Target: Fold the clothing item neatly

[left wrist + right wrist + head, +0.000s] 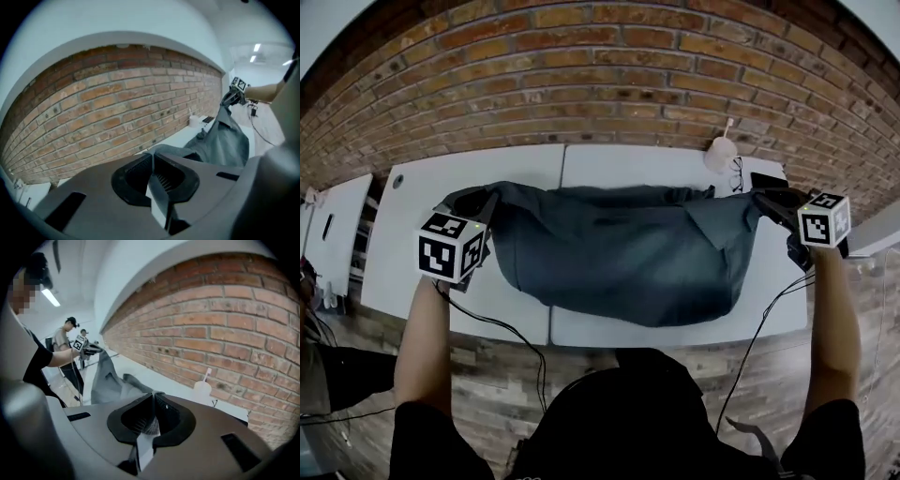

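A dark grey-blue garment hangs stretched between my two grippers above the white table, its lower edge sagging toward the table's front. My left gripper is shut on the garment's left end. In the left gripper view the jaws meet with cloth running away to the right. My right gripper is shut on the right end. In the right gripper view its jaws pinch the cloth, which stretches off toward the distant left gripper.
A white bottle and a small dark flat object sit at the table's back right, close to the brick wall. Another white table stands to the left. Cables hang from both grippers. People stand far off.
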The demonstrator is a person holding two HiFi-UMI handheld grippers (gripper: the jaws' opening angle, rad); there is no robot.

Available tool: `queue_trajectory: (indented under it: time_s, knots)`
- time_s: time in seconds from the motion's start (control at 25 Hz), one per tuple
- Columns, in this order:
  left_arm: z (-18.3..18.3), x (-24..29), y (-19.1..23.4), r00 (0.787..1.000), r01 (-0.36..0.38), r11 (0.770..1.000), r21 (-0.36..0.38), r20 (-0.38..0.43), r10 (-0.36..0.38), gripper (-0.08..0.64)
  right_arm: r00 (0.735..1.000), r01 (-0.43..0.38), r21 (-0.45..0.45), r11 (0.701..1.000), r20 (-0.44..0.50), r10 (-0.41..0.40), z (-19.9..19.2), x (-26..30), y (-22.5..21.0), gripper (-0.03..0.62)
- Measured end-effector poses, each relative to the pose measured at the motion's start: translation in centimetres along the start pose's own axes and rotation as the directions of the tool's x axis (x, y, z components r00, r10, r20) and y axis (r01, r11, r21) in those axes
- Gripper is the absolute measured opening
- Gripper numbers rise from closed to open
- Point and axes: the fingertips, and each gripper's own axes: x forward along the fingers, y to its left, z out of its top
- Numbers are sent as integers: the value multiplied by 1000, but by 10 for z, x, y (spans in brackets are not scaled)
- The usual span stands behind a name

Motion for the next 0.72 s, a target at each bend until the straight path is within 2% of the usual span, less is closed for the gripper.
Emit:
queue_trajectory:
  time_s: [0.12, 0.24, 0.36, 0.44, 0.52, 0.56, 0.64, 0.68, 0.72]
  knots:
    - [-23, 67, 17, 992, 0, 1000, -24, -128, -3, 12, 990, 47, 49, 998, -137, -40, -22, 49, -61, 21]
    - [-52, 125, 27, 969, -23, 999, -33, -245, 15, 12, 972, 108, 78, 991, -219, -89, -47, 93, -106, 21]
    - [-80, 163, 34, 952, -93, 995, -16, -294, 85, 12, 947, 190, 86, 978, -280, -160, -82, 127, -136, 21]
    - [-93, 176, 36, 950, -132, 991, 13, -283, 130, 35, 940, 216, 89, 972, -288, -183, -99, 141, -143, 23]
    - [-101, 179, 37, 956, -136, 990, 24, -259, 138, 182, 943, 240, 82, 967, -257, -212, -105, 145, -148, 58]
    - [-101, 176, 39, 962, -138, 990, 31, -235, 142, 209, 944, 253, 69, 965, -238, -230, -106, 143, -151, 84]
    - [-95, 162, 43, 978, -143, 987, 71, -144, 152, 216, 941, 271, 22, 962, -219, -259, -108, 132, -152, 158]
    - [-90, 152, 42, 985, -132, 985, 108, -95, 143, 216, 937, 275, -14, 961, -218, -271, -109, 123, -150, 230]
    - [-84, 140, 38, 991, -107, 982, 158, -59, 118, 216, 934, 277, -60, 959, -216, -284, -107, 113, -148, 252]
